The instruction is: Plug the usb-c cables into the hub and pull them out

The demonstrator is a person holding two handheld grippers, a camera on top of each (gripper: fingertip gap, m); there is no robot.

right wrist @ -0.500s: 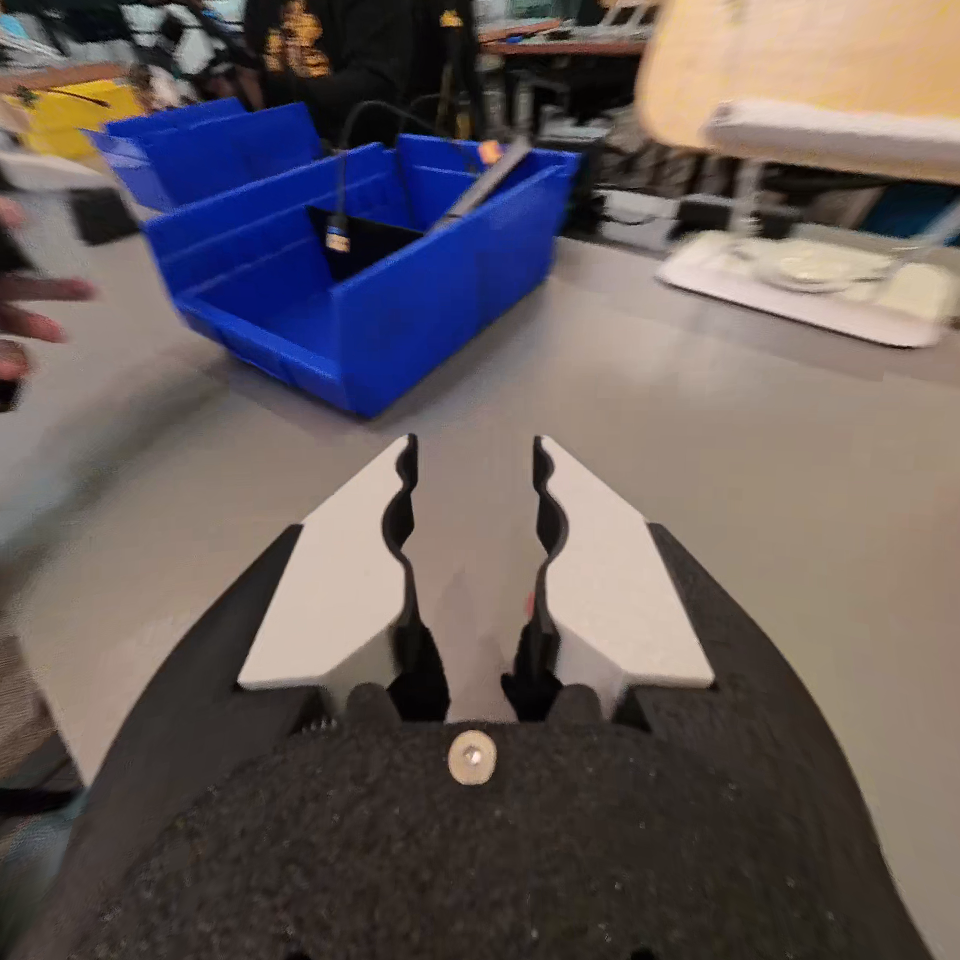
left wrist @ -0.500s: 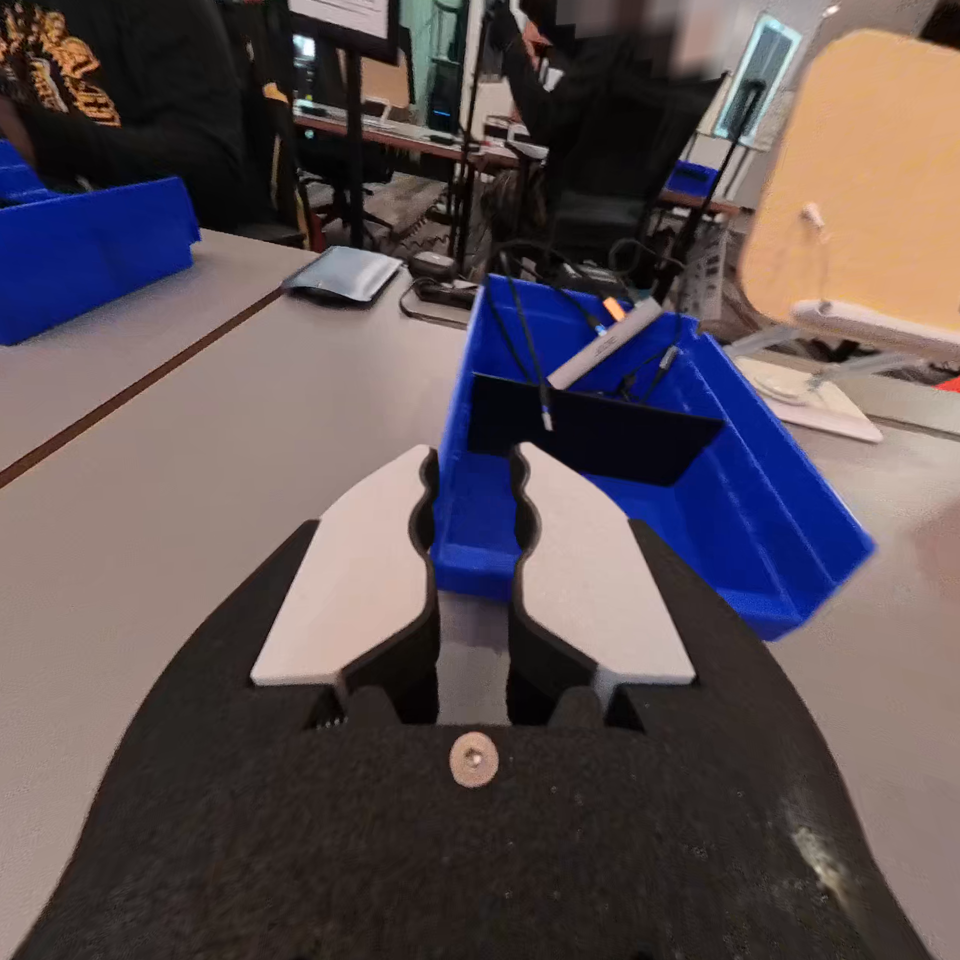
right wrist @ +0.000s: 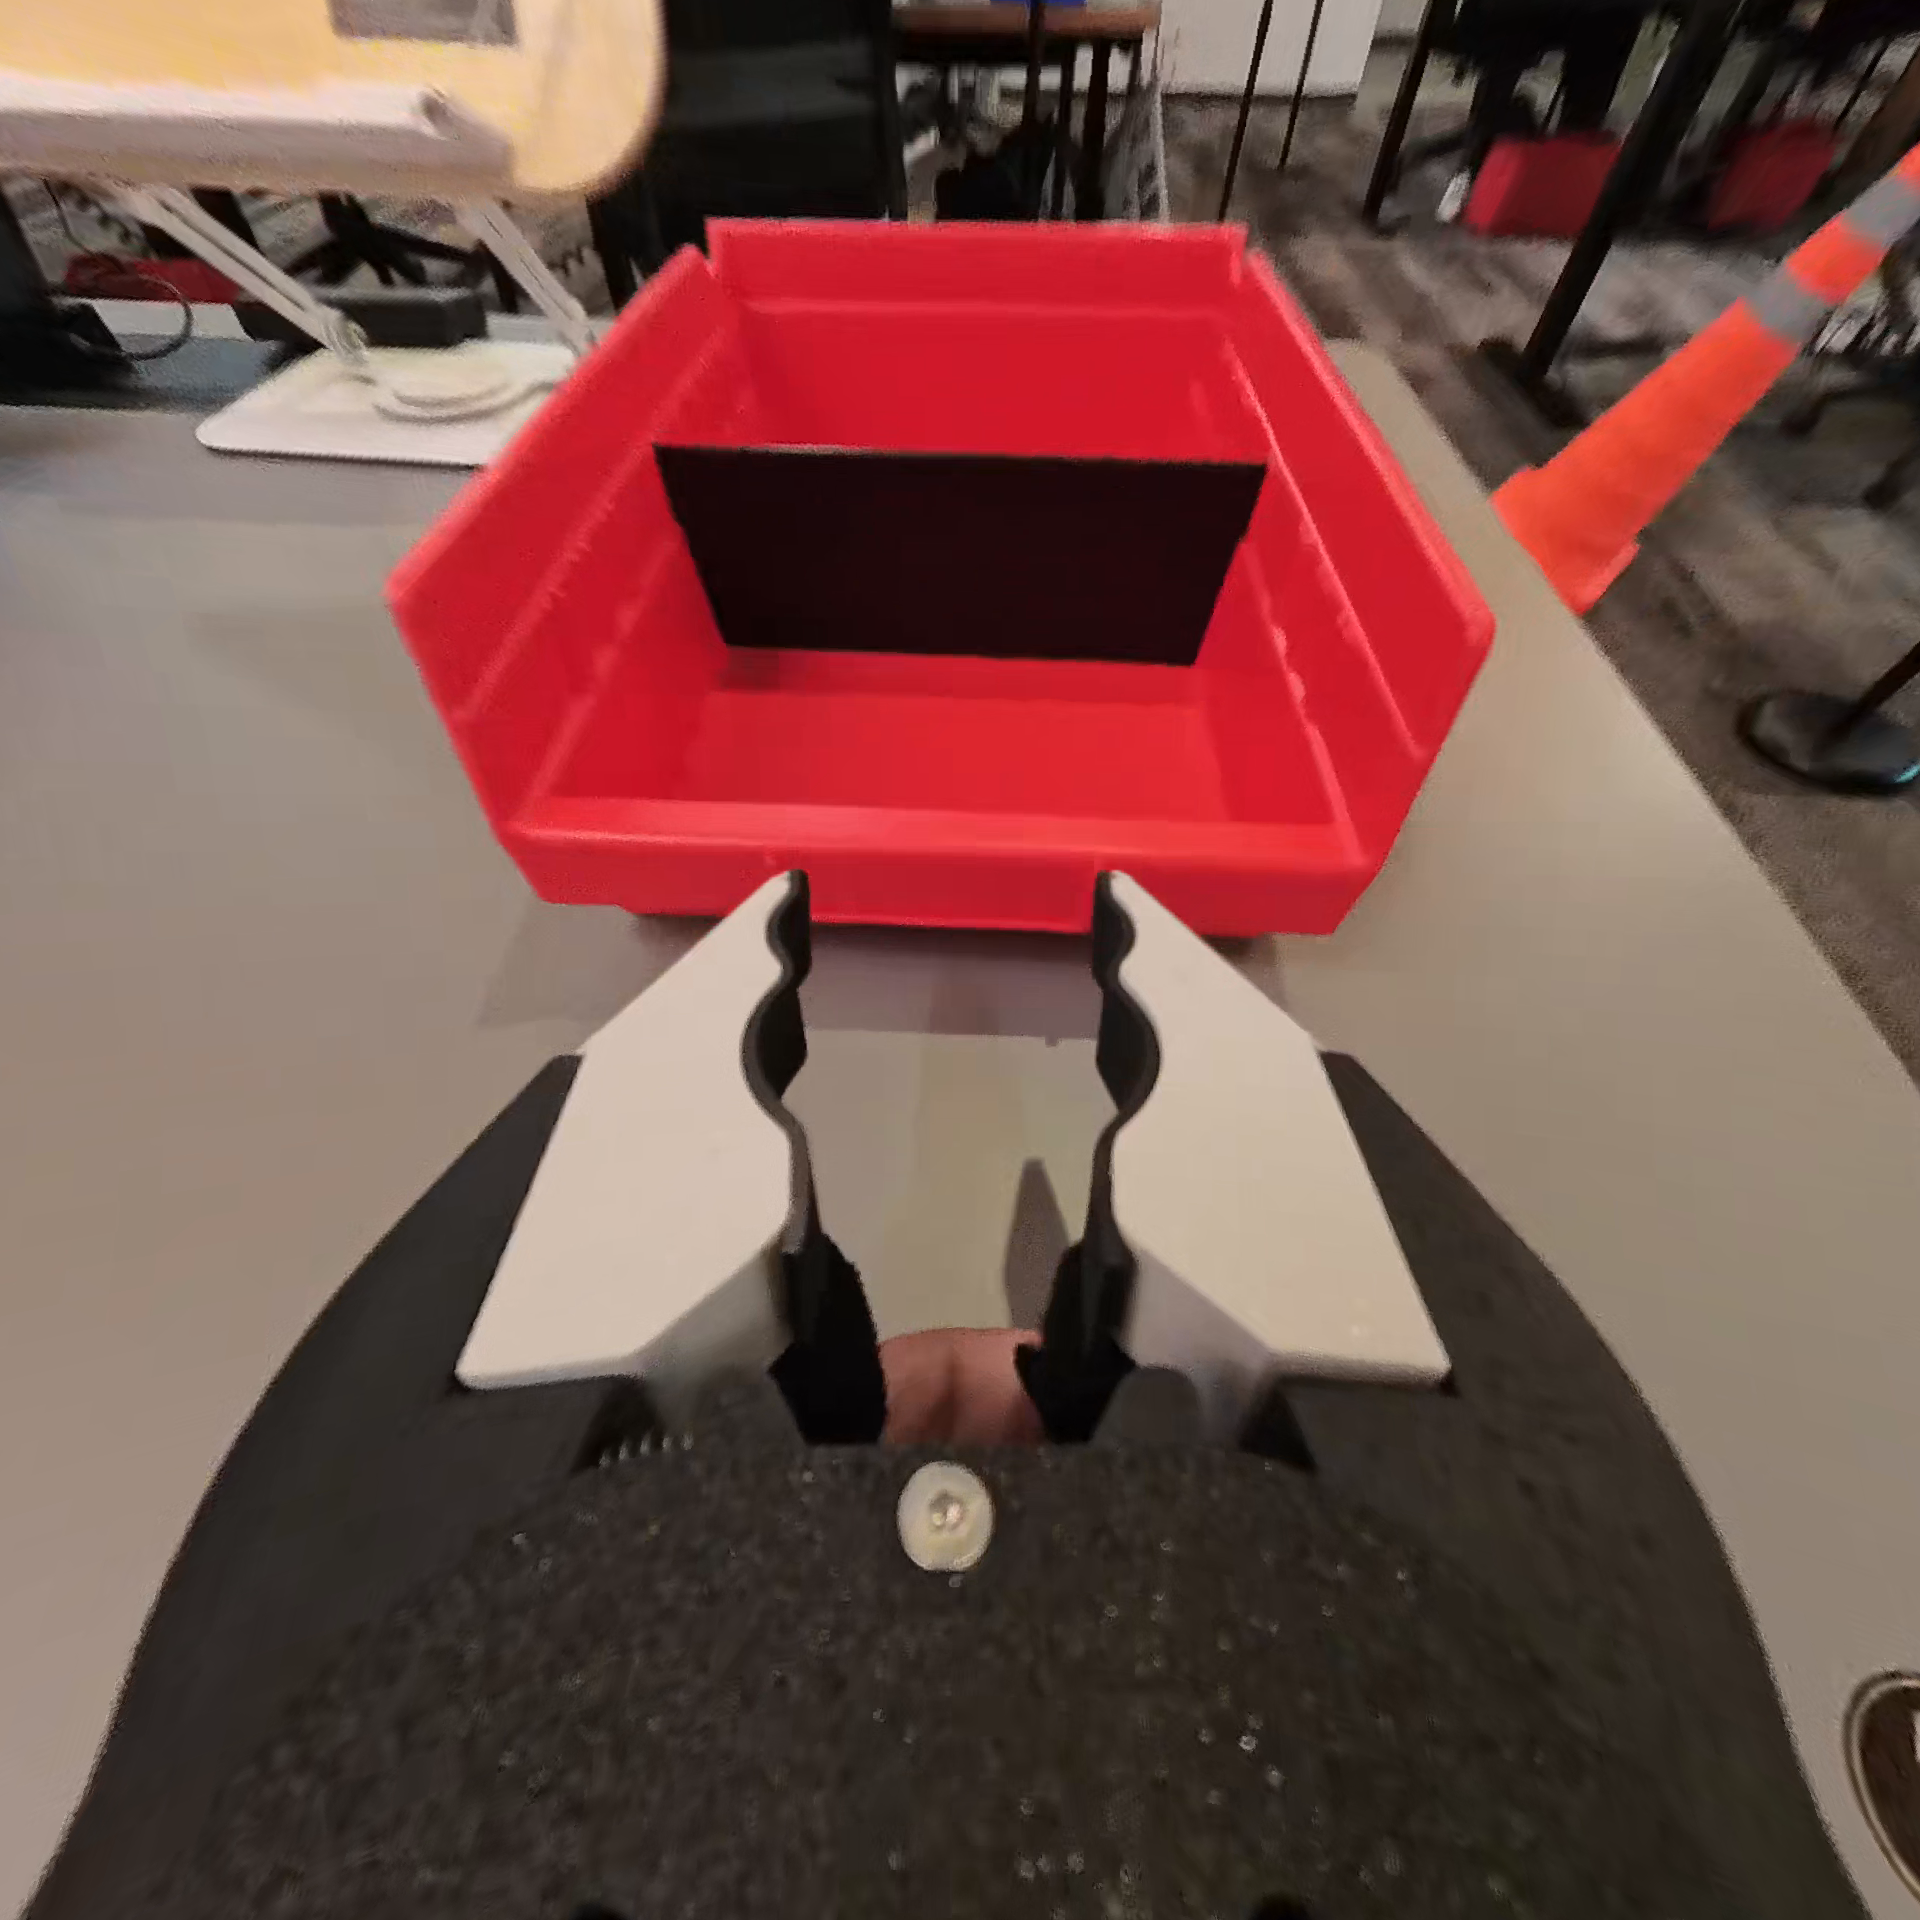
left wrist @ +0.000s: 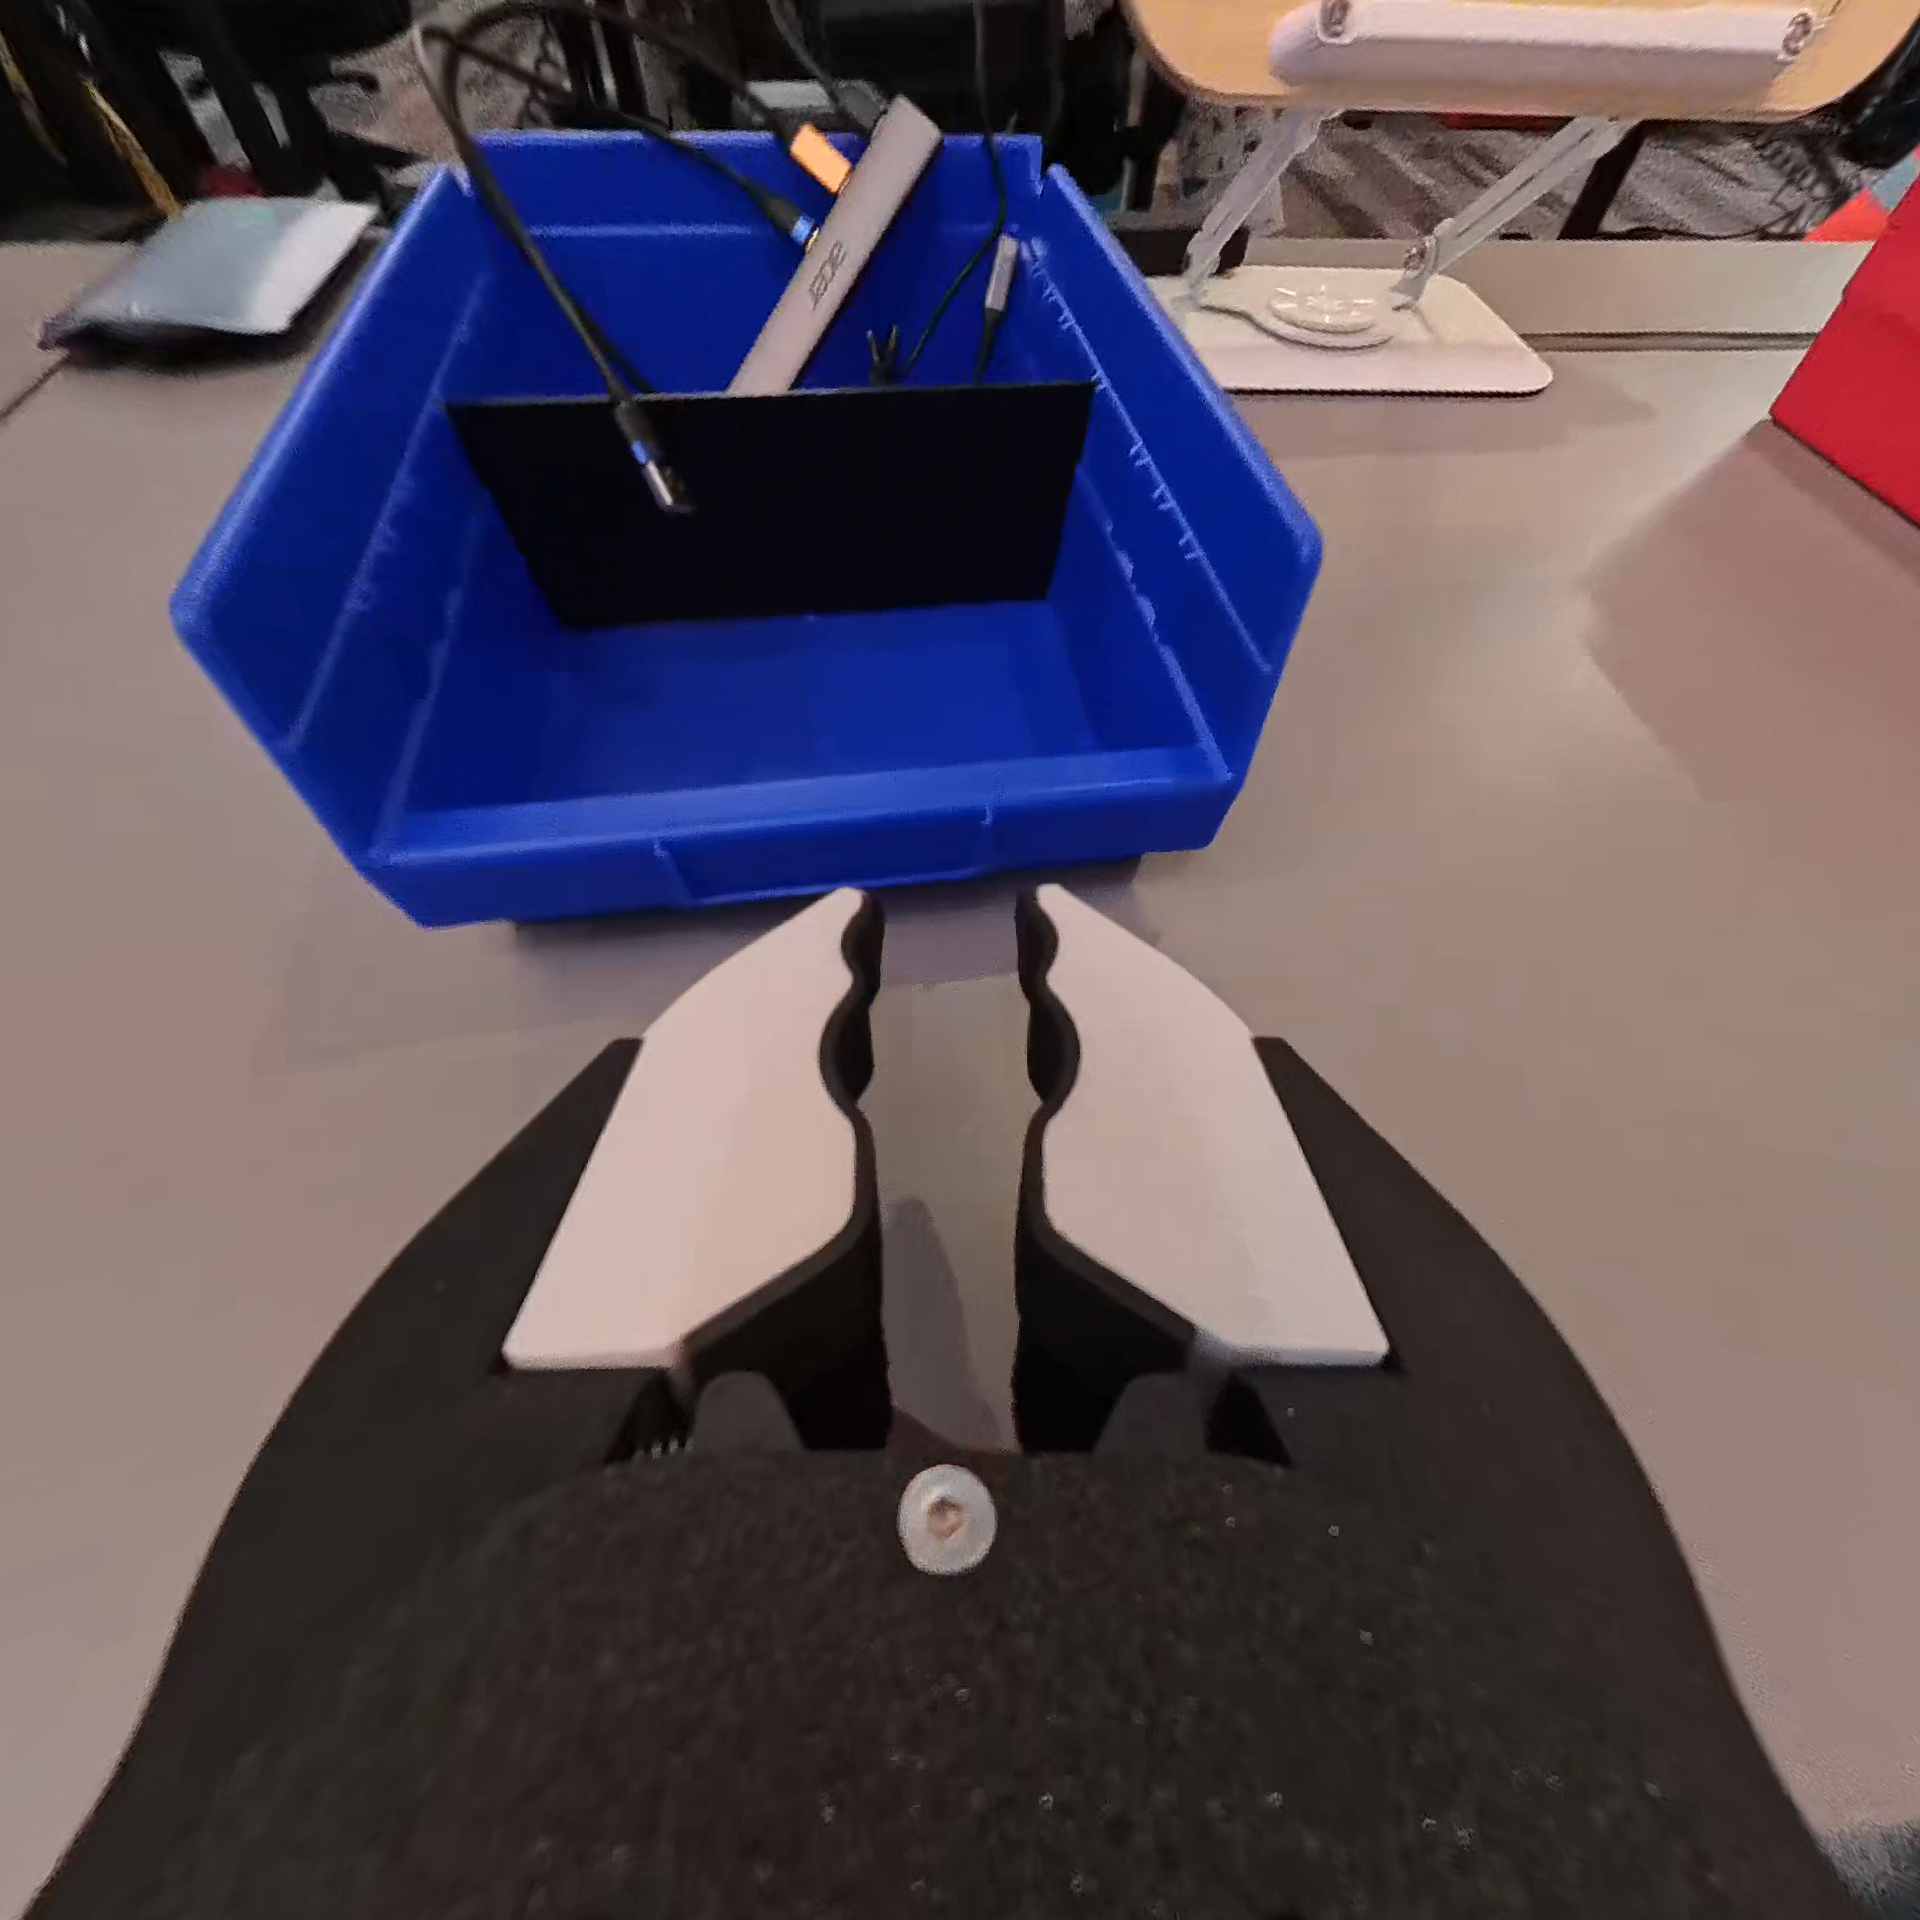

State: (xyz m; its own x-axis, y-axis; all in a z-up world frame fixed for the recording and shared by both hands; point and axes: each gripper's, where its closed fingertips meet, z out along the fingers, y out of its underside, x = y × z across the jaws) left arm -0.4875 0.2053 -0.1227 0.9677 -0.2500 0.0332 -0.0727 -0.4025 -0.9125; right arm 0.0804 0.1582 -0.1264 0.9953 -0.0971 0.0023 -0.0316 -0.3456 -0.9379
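A grey table (left wrist: 312, 1039) holds a blue bin (left wrist: 727, 842). Inside, the hub (left wrist: 831, 270) leans up and away (cables (left wrist: 540, 249) beside it). The left gripper (left wrist: 948, 925) and right gripper (right wrist: 948, 904) are both open and empty.

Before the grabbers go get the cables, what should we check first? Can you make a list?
1. Left gripper open and empty: ok.
2. Right gripper open and empty: ok.
3. Hub easy to see in the blue bin: ok, it leans in the back part, behind the black divider.
4. A loose cable plug to grab: ok, one hangs over the divider.
5. Are some cables already plugged into the hub: cannot tell, too blurry.
6. Right gripper pointing at the cables: not ok, it faces the red bin, whose visible parts hold nothing.
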